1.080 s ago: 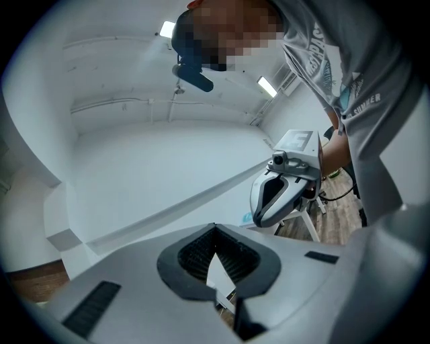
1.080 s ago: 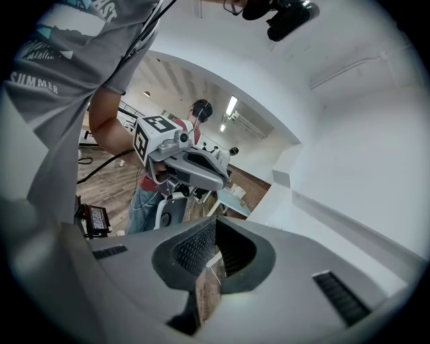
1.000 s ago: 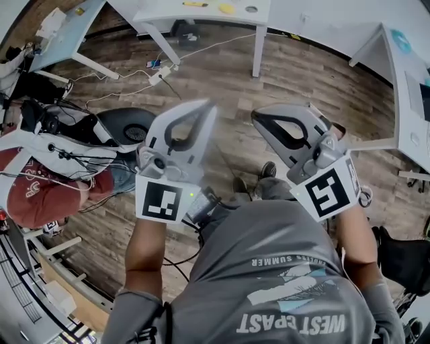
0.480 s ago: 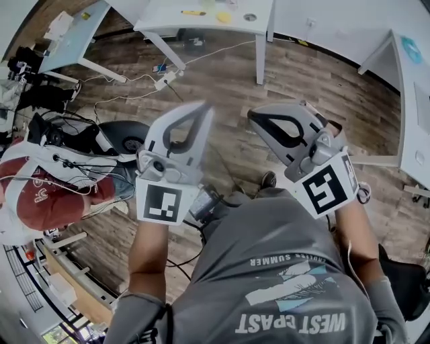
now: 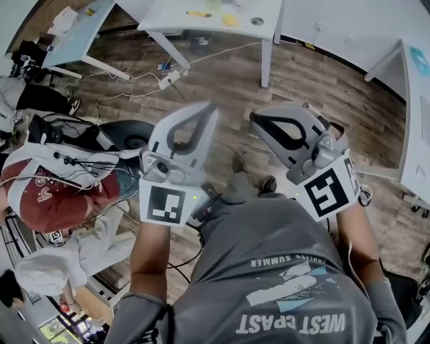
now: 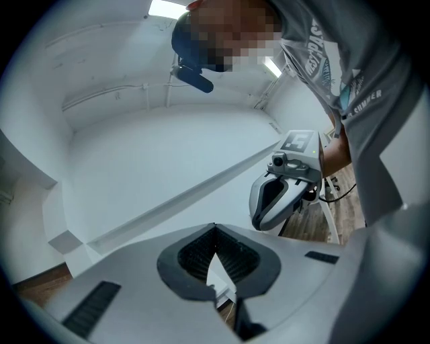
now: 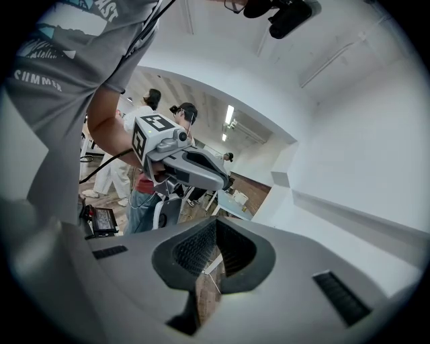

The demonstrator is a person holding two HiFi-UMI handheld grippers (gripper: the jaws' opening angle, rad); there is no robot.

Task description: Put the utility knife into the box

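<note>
No utility knife or box can be made out for certain in any view. In the head view I hold both grippers up in front of my chest, above a wooden floor. My left gripper (image 5: 208, 107) is shut with nothing between its jaws. My right gripper (image 5: 255, 115) is shut too, and empty. Their tips point toward each other, a short gap apart. The left gripper view shows its own closed jaws (image 6: 215, 227) against a white wall, with the right gripper (image 6: 279, 195) beyond. In the right gripper view the closed jaws (image 7: 216, 222) sit below the left gripper (image 7: 191, 168).
A white table (image 5: 255, 10) stands at the far top with small yellow items (image 5: 198, 13) on it, too small to identify. Cables and a power strip (image 5: 171, 74) lie on the floor. A person in a red top (image 5: 50, 201) is at the left by a black chair (image 5: 127, 131). Another white table (image 5: 413, 114) is at the right.
Both grippers stay in nearly the same place, still shut. The head view has shifted a little, and a figure in white clothing has come into view at the lower left.
</note>
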